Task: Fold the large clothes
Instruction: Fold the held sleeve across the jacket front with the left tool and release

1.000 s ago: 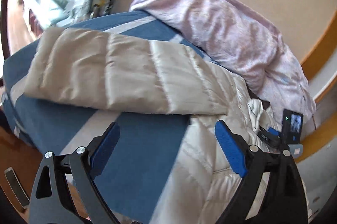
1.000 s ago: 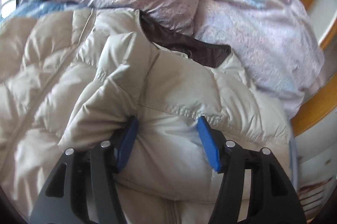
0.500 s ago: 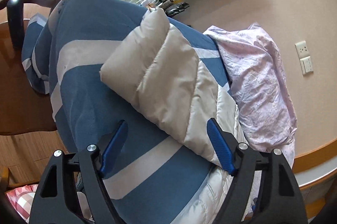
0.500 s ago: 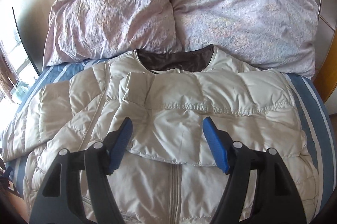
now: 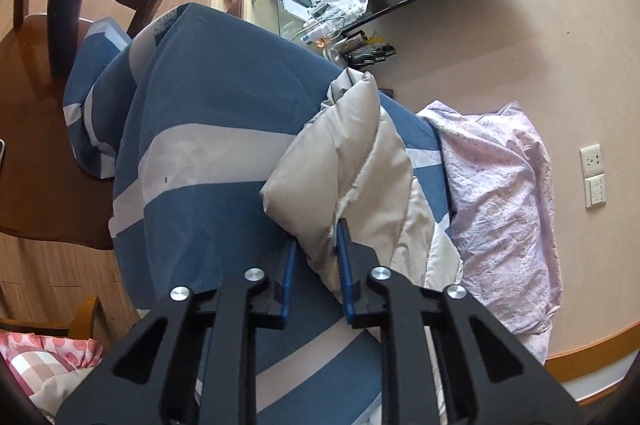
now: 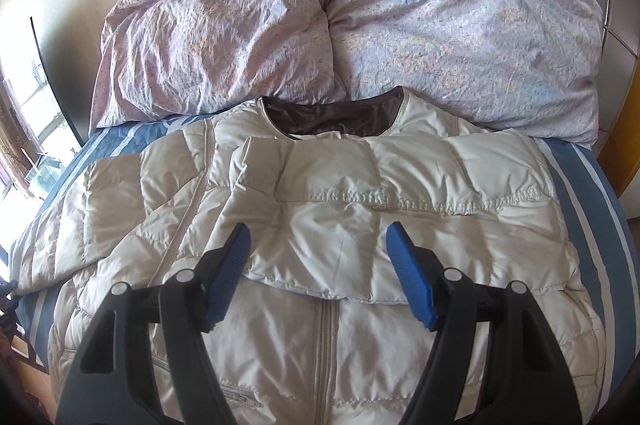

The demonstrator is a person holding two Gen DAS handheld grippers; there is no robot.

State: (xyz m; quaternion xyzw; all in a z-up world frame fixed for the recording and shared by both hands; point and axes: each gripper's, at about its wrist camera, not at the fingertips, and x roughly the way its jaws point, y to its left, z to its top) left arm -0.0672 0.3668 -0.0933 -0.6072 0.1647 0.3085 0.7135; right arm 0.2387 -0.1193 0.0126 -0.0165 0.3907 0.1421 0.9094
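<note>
Left tongs [image 5: 316, 253] pinching sleeve [image 5: 344, 161], right tongs [image 6: 320, 257] agape

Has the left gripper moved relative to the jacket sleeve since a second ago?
Yes. The left gripper came in from the bed cover onto the sleeve; its jaws just closed, pinching the sleeve edge.

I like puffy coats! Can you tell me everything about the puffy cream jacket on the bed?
The cream quilted puffer jacket lies front-up on the blue-and-white striped bedsheet, collar touching the crumpled pink duvet. It looks shiny and padded, with a dark brown lining and a zip. One sleeve is folded across the chest. The left gripper pinches the other sleeve; the right gripper hovers open.
</note>
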